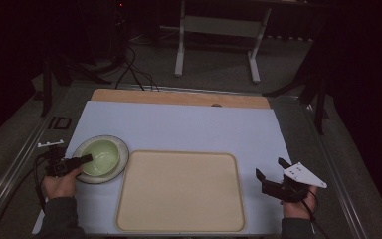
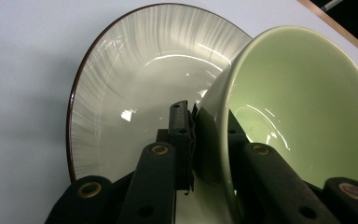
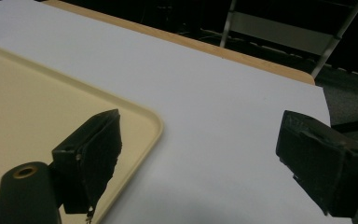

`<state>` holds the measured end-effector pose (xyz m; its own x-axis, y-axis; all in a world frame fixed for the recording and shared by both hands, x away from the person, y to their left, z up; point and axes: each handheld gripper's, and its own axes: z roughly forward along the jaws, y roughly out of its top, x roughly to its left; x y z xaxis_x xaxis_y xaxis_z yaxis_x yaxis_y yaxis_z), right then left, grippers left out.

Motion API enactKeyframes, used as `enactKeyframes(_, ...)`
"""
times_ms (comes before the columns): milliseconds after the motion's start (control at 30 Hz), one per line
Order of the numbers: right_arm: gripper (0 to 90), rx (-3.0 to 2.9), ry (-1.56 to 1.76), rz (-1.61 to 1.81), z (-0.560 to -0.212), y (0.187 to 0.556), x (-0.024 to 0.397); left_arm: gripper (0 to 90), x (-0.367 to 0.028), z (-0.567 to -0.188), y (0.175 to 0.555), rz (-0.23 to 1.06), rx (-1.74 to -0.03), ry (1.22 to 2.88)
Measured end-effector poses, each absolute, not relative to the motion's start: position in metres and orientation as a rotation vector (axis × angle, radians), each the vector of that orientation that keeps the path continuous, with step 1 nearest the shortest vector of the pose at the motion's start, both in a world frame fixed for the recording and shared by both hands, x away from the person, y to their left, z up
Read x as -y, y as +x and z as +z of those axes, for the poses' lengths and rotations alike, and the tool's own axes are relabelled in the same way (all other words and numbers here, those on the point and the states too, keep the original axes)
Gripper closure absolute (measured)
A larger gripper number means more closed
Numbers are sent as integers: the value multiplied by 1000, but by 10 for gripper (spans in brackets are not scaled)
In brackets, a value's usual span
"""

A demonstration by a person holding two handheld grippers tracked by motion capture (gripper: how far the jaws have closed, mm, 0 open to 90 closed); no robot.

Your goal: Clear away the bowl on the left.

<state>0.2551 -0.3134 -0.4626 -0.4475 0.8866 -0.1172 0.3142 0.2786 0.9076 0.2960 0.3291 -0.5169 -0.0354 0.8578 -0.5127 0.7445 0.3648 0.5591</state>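
A pale green bowl (image 1: pixel 101 157) sits on a white plate with a dark rim (image 1: pixel 121 147) at the table's left. My left gripper (image 1: pixel 82 160) is shut on the bowl's near left wall (image 2: pixel 212 140), one jaw outside and one inside, and the bowl (image 2: pixel 303 102) leans a little over the plate (image 2: pixel 135 84). My right gripper (image 1: pixel 273 169) rests open at the table's right edge, its jaws (image 3: pixel 200 158) wide apart over bare white surface beside the tray's corner (image 3: pixel 149 126).
A large beige tray (image 1: pixel 181 191) lies in the middle near the front edge, right of the plate. The white mat (image 1: pixel 189 127) stretches behind it to a wooden strip (image 1: pixel 179 97). Cables and a stand occupy the dark floor beyond.
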Motion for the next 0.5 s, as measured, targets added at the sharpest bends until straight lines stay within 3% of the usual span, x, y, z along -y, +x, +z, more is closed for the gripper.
enactKeyframes(500, 137, -1904, 1081, 1147, -462, 255, 314, 813, -330, -508, 289, 249, -1765, 1337)
